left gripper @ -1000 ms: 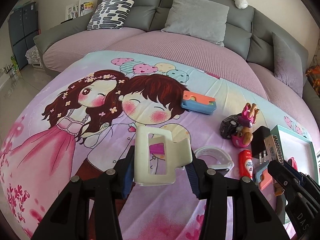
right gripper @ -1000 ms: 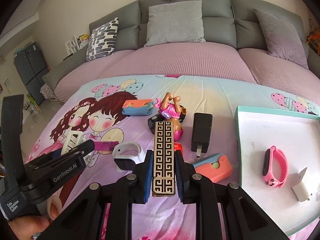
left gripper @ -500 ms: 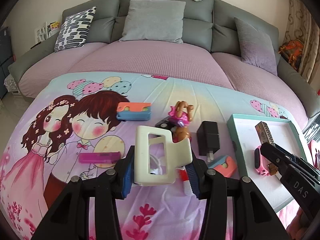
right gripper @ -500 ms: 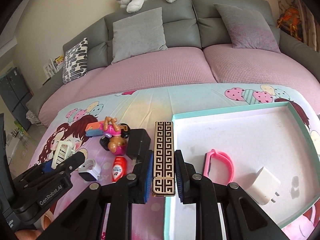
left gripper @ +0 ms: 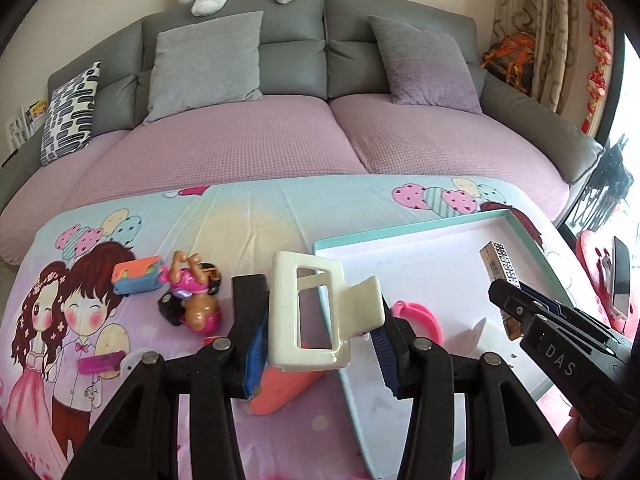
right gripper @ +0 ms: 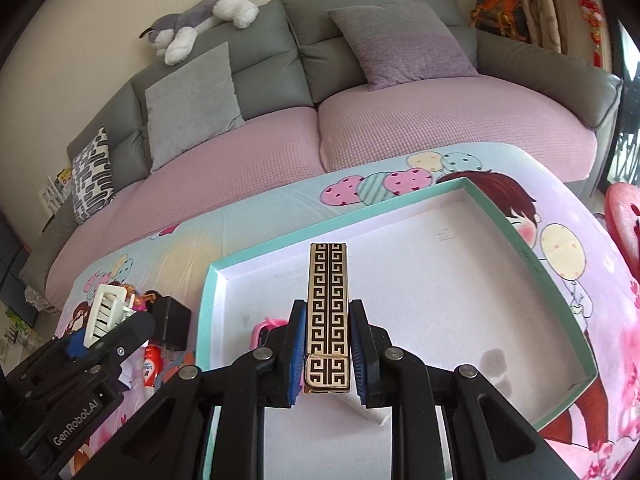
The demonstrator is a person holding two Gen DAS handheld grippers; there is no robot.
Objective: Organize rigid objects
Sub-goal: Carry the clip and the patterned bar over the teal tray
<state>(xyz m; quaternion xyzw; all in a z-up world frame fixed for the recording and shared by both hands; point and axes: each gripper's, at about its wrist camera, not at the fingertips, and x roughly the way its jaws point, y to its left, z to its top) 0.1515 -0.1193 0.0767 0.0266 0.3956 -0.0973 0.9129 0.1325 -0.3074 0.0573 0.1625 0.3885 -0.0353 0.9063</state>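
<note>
My left gripper (left gripper: pixel 318 344) is shut on a cream plastic hair claw clip (left gripper: pixel 308 312), held above the left rim of the teal-edged white tray (left gripper: pixel 400 236). My right gripper (right gripper: pixel 326 356) is shut on a gold bar with a black key pattern (right gripper: pixel 328 300), held over the tray's floor (right gripper: pixel 440 280). A pink wristband (left gripper: pixel 420 314) lies in the tray. On the printed cloth left of the tray lie a toy figure on a dark car (left gripper: pixel 192 296), an orange and blue case (left gripper: pixel 136 274), a black charger (right gripper: pixel 172 322) and a red tube (right gripper: pixel 151 364).
The right gripper and its gold bar show at the right of the left wrist view (left gripper: pixel 500 268). A coral case (left gripper: pixel 288 390) lies under the left gripper. A magenta clip (left gripper: pixel 100 362) and a white band (left gripper: pixel 132 362) lie at the left. A sofa (left gripper: pixel 320 140) with cushions stands behind.
Both grippers have swung right with their loads. The left one now hangs at the tray's left rim and the right one is over the tray's middle.
</note>
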